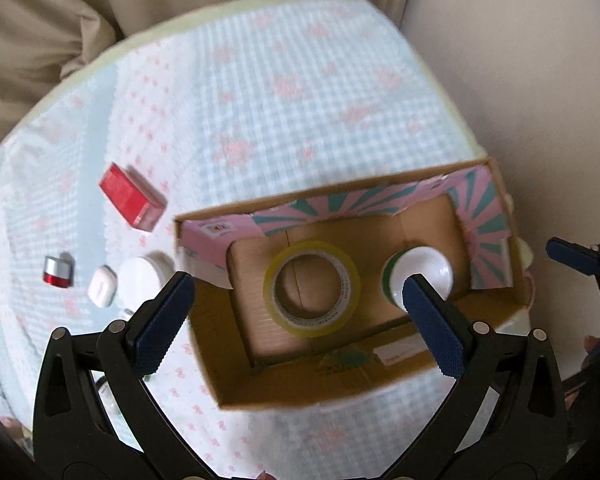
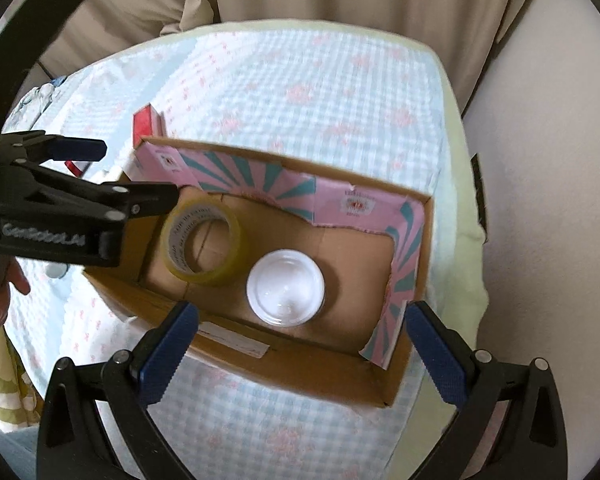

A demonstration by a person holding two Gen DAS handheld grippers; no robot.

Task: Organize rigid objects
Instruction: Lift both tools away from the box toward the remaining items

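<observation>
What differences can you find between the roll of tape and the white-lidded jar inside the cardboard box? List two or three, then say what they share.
The tape roll is a yellowish ring with an open centre showing cardboard through it; the white-lidded jar has a solid, closed top. The tape roll lies towards the left end of the cardboard box, the jar nearer its middle and right. The tape bears print on its inner core; the jar's lid is plain. Both are round, rest on the box floor, and neither is gripped.

Small table (image 1: pixel 260 92) draped in a pale blue gingham cloth (image 2: pixel 300 80) printed with pink flowers. Directly on it: open brown cardboard box (image 1: pixel 284 384) lined pink and teal, red rectangular box (image 1: pixel 130 198), small red-and-silver jar (image 1: pixel 58 272), white oval case (image 1: pixel 101 291), white round lidded jar (image 1: pixel 142 280).
</observation>
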